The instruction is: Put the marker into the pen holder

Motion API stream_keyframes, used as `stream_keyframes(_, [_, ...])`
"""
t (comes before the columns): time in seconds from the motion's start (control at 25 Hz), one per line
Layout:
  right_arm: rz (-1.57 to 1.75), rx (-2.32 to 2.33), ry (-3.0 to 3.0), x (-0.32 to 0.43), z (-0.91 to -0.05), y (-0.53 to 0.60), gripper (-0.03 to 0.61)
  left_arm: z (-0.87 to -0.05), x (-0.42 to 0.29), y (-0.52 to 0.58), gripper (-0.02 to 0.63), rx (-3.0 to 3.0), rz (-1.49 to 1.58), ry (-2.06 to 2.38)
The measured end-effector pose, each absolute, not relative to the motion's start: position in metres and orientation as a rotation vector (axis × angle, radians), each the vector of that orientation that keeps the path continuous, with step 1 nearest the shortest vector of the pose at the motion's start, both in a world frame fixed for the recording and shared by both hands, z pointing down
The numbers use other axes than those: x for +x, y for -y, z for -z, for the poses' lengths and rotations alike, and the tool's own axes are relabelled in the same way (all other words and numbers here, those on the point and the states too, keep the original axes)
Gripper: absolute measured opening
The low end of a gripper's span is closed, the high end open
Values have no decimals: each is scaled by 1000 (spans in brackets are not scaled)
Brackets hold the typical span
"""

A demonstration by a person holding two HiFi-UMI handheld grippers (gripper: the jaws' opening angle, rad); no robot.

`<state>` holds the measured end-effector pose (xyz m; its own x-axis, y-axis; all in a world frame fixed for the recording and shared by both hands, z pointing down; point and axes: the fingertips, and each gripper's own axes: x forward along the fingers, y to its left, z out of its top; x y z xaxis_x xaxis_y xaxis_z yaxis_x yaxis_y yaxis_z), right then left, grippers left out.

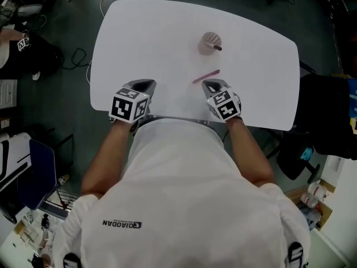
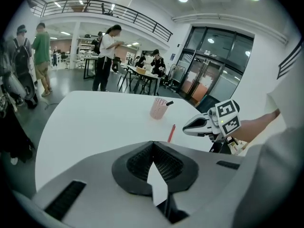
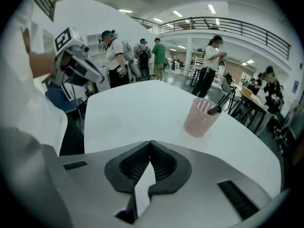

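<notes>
At 7 o'clock on the rounded white counter (image 1: 167,32), the left gripper (image 1: 143,87) holds its two ribbed black fingers (image 2: 137,163) closed together, gripping nothing. One slim red marker (image 1: 206,76) lies flat near the counter's middle, just off the tip of the right gripper (image 1: 212,86) at its 11 o'clock, whose two fingers are likewise pressed together and empty. At 12 o'clock from the marker, apart from it, stands one pink perforated round pen holder (image 1: 210,40) with a single dark pen (image 1: 217,47) leaning out.

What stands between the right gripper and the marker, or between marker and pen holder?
Nothing visible: the marker lies on bare table just ahead of the right gripper, with only bare table onward to the pen holder.
</notes>
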<state>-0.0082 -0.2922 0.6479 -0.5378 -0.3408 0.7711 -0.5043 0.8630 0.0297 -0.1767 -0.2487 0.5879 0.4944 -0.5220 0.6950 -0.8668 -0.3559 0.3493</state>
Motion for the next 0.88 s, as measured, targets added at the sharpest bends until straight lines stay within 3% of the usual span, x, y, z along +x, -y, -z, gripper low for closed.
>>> stream_keyframes(0.44, [127, 245, 1941, -22, -705, 283, 25, -603, -217, 226, 26, 1913, -546, 1237])
stream_keyframes(0.64, [424, 29, 1759, -24, -729, 287, 77, -608, -230, 216, 26, 1877, -513, 1276])
stream_keyframes(0.88, [485, -129, 1652, -33, -742, 286, 98, -608, -239, 206, 26, 1856, -471, 1306])
